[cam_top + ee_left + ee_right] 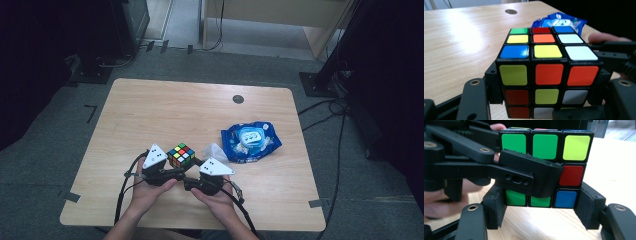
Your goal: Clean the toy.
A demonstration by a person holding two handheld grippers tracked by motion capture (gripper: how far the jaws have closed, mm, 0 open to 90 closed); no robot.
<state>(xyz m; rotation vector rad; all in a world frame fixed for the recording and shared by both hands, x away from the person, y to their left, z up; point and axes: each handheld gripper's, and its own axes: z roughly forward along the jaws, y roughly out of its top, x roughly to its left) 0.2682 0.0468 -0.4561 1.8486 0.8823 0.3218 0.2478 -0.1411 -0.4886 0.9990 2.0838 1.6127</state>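
- Holding the cube near the front edge of the bench, a bit left of middle: your left tongs are clamped on its sides, pads tight on the lower layers in the left gripper view.
- Right tongs sit around the bottom layer, jaws fairly wide; in the right gripper view there looks to be a sliver of gap at the pads, so I read them as not gripping yet.
- Risk: both tongs crowd the same layers. The left pad lies across the cube face in front of the right tongs; closing now could pinch it or jam a twist.
- Risk: a shallow right grip may slip off the bottom layer and skew the cube.
- Hard to tell: whether the cube rests on the bench or hangs just above.
- Blue wipes pack and white tissue lie to the right of the cube; the tissue is partly covered by the grey plate.
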